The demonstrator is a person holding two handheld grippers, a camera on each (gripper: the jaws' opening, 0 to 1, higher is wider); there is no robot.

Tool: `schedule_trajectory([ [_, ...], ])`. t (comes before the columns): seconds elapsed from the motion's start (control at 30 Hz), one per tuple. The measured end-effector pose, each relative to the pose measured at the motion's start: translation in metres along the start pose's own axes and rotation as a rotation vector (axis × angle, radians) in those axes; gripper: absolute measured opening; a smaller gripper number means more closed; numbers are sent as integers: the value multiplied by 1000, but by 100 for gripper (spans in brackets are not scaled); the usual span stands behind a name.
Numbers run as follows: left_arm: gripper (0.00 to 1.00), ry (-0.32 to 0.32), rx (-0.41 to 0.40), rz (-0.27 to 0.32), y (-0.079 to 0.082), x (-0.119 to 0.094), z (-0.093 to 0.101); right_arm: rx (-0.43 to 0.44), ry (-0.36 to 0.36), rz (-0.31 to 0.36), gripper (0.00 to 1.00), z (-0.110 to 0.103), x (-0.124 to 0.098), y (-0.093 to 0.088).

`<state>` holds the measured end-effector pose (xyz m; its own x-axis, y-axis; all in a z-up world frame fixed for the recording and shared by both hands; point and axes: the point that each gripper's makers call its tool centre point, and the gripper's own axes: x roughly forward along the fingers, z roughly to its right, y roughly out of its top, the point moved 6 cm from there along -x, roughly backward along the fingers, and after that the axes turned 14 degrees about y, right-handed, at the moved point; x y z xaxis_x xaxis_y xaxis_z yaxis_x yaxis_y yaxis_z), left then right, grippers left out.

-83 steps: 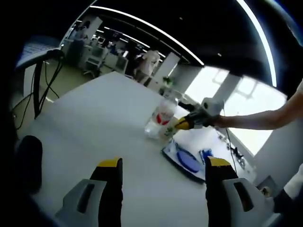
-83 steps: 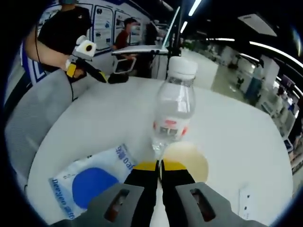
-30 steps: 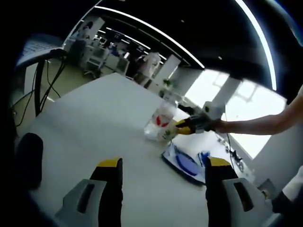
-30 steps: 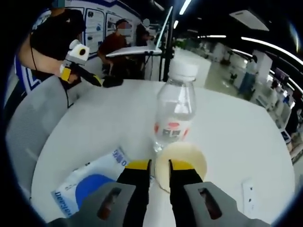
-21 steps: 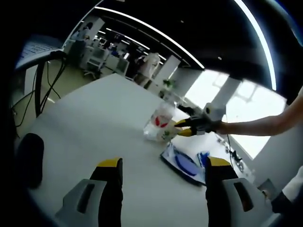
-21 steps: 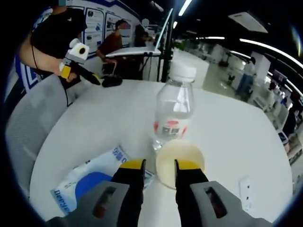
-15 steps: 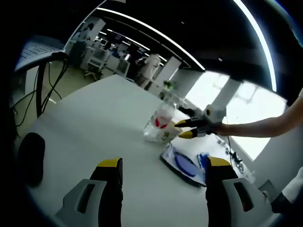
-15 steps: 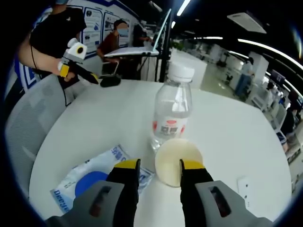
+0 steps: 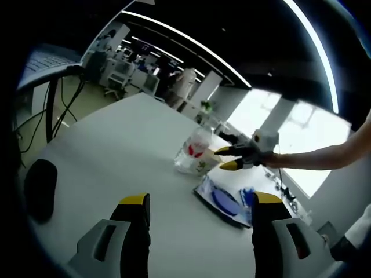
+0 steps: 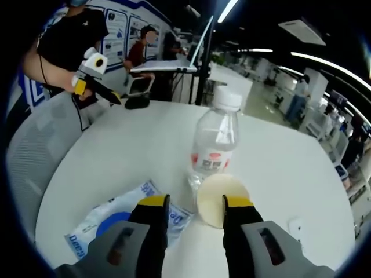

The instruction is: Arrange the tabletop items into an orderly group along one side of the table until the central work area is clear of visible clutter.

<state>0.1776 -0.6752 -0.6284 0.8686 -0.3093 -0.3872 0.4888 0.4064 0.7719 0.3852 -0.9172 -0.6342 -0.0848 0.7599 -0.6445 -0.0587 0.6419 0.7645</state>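
Hovering over the white table [image 9: 110, 150], left gripper [image 9: 197, 202] with yellow-tipped jaws standing wide apart and gripping nothing. Lying near that table's left edge, a black object [image 9: 39, 188] (too dark to identify). Standing toward the far side, a clear water bottle [image 9: 193, 152] with a red label, a pale cup [image 9: 204, 167] touching its base and a blue-and-white packet [image 9: 223, 198] lying just beside them.

Spreading apart just behind the cup [image 10: 218, 200], right gripper [image 10: 196, 204], jaws parted and clasping nothing, cup sitting free between the tips. Rising right behind the cup, bottle [image 10: 215, 142] upright with white cap on; packet [image 10: 119, 223] lying flat beside the jaw nearer the chair [image 10: 40, 145].
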Motion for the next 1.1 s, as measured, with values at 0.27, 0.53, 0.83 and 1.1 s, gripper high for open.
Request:
schedule_trajectory([
  [0.27, 71, -15, 31, -2, 5, -1, 6, 20, -32, 21, 38, -4, -10, 3],
  [0.53, 72, -47, 55, -15, 6, 3, 17, 107, -98, 119, 45, -14, -23, 3],
  [0.83, 73, -83, 112, -13, 19, 6, 32, 152, -147, 170, 51, -29, -45, -2],
  [1.1, 73, -128, 159, -19, 26, 10, 43, 185, -247, 235, 53, -49, -78, 1],
])
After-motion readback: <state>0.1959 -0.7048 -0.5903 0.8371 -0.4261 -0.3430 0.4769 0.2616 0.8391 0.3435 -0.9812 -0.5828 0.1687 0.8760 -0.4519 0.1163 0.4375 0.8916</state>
